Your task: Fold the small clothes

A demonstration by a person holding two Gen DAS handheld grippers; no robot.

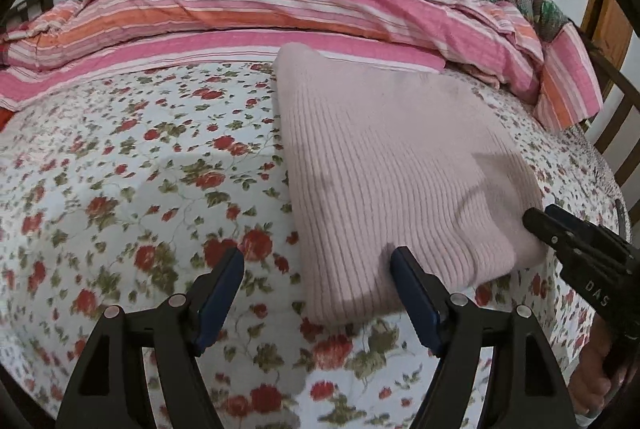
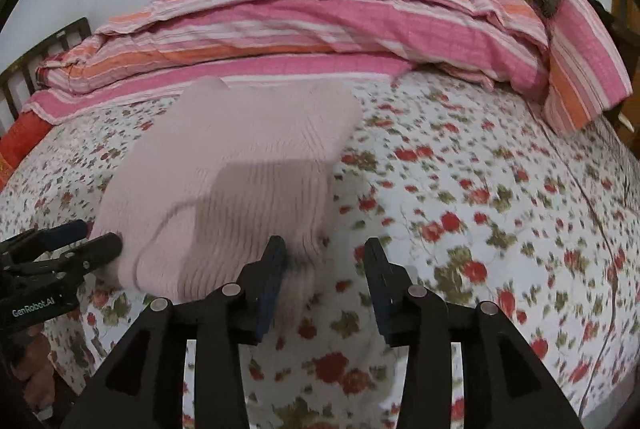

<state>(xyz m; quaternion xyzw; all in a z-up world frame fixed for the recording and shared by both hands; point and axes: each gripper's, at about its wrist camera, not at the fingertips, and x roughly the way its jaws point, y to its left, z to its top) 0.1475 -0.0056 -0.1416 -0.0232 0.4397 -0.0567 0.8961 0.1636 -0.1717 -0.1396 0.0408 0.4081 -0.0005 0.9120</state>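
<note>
Pink ribbed sweater (image 1: pixel 392 165) is laid folded on the floral bedsheet (image 1: pixel 132 157); left gripper (image 1: pixel 318 279) and right gripper (image 2: pixel 326 261) are held spread, nothing clamped.

Folded pale pink ribbed sweater (image 2: pixel 236 189) is sitting on the floral bedsheet (image 2: pixel 460 197), with the striped pink-and-orange quilt (image 2: pixel 320 25) bunched up behind it. Right gripper (image 2: pixel 322 261) is right at the sweater's near right corner, jaws apart, left finger against the knit edge. Left gripper (image 2: pixel 86 239) pokes in at the sweater's near left corner, also spread.
</note>
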